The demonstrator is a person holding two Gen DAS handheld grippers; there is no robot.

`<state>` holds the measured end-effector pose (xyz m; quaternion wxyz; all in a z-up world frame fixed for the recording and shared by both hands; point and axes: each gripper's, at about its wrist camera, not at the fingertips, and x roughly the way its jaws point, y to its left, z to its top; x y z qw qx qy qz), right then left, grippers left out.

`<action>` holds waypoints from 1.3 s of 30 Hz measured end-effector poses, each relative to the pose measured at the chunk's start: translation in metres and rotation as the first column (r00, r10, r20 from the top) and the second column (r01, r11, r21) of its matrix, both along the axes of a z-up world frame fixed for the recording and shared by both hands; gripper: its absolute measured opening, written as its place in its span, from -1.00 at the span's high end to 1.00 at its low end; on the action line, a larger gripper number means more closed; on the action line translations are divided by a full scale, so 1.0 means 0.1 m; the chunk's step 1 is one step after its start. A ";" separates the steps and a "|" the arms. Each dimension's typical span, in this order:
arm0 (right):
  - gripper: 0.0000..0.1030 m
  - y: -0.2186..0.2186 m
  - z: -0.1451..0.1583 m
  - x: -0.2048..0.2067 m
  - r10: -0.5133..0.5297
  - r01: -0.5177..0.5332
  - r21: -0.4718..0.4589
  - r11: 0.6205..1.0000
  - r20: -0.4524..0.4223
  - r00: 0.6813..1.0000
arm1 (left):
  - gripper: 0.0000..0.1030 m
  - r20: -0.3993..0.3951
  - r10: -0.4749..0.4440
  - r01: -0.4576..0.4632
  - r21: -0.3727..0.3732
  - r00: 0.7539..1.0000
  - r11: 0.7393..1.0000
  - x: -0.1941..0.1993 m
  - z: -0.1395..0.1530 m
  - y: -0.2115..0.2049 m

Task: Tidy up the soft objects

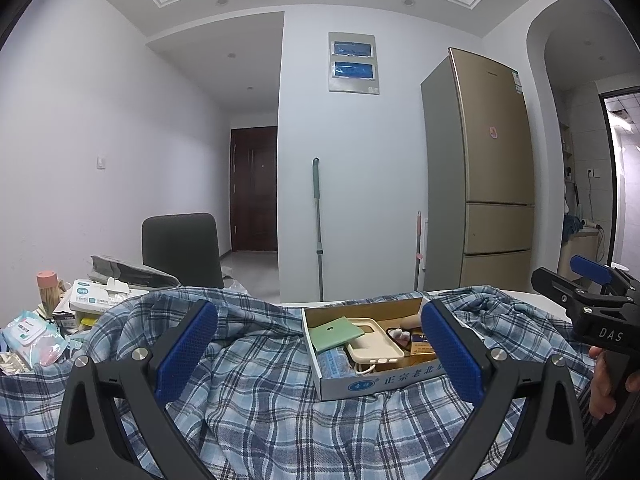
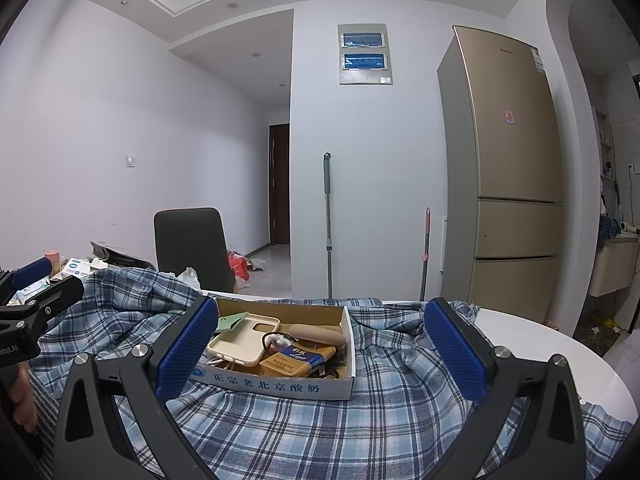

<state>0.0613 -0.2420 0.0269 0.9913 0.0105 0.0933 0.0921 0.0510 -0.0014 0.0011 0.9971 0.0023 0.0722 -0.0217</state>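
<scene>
While both grippers hover low over the table, the plaid shirt (image 1: 280, 412) lies loose and rumpled across the white table (image 2: 560, 344), with an open cardboard box (image 2: 280, 386) resting on top of its middle. The left gripper (image 1: 320, 352) has its blue pads spread wide with nothing between them, and the right gripper (image 2: 320, 352) is spread just as wide and just as bare; the box sits at about 12 o'clock from each, a little toward 1 o'clock for the left and 11 o'clock for the right. By my judgement the cloth is neither folded nor tidied as it lies, so the scene fits a moment between grasps, with the fabric waiting to be smoothed or gathered. Any fold would call for the box to be off the shirt, then for each gripper to pinch an edge or corner. The cloth's long axis seems to run side to side, from 9 to 3 o'clock, its far edge bunched in ridges toward 12; which end is collar or hem I cannot tell. Tissue packs (image 1: 34, 334) lie at about 9 o'clock.
</scene>
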 end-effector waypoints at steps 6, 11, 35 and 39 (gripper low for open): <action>-1.00 0.00 0.00 -0.01 -0.001 0.001 -0.001 1.000 -0.001 1.000 | -1.00 -0.002 0.000 0.000 0.000 1.000 1.000 0.00 -0.01 0.00; -1.00 0.00 0.00 -0.01 -0.001 0.001 -0.002 1.000 -0.001 1.000 | -1.00 -0.004 0.000 0.000 0.001 1.000 1.000 0.00 -0.01 0.00; -1.00 -0.01 0.00 -0.01 -0.003 0.003 -0.005 1.000 0.002 1.000 | -1.00 -0.010 -0.003 0.003 0.001 1.000 1.000 0.02 -0.03 0.00; -1.00 -0.01 0.00 -0.02 -0.003 0.003 -0.011 1.000 0.004 1.000 | -1.00 -0.011 -0.003 0.003 0.003 1.000 1.000 0.02 -0.04 0.00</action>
